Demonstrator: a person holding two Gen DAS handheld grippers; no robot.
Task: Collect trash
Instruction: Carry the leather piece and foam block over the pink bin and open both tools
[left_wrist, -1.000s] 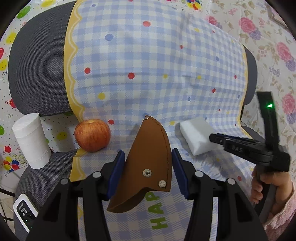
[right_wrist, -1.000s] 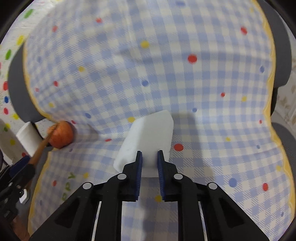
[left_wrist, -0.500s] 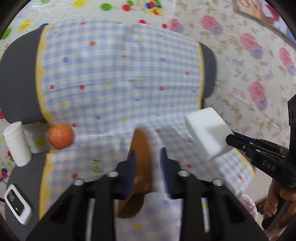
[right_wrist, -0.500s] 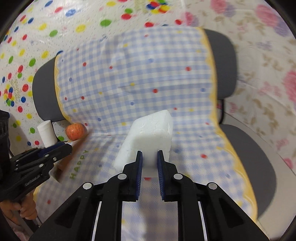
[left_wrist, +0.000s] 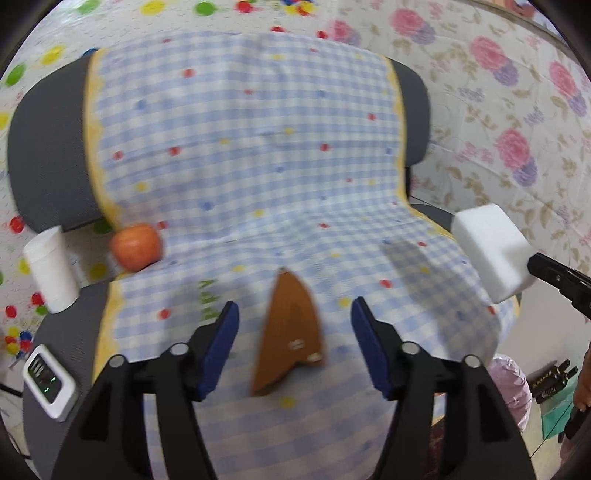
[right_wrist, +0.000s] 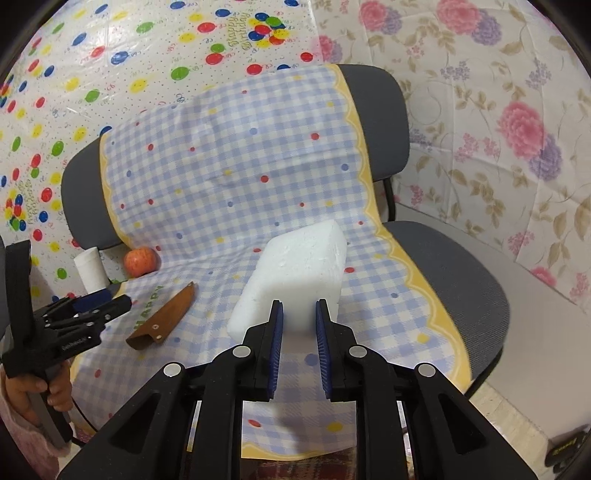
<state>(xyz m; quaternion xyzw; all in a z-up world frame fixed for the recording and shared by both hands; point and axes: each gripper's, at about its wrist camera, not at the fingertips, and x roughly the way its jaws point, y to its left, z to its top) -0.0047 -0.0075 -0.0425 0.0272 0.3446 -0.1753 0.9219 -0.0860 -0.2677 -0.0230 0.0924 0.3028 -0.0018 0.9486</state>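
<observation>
Right wrist view: right gripper clamped on the white foam block, held above the checked cloth.
Left gripper: jaws opening, nothing pressed; brown sheath lies between them on the cloth.
Progress: block picked up (no bin visible); sheath, apple, paper roll left.
Left-only: small white device.
</observation>
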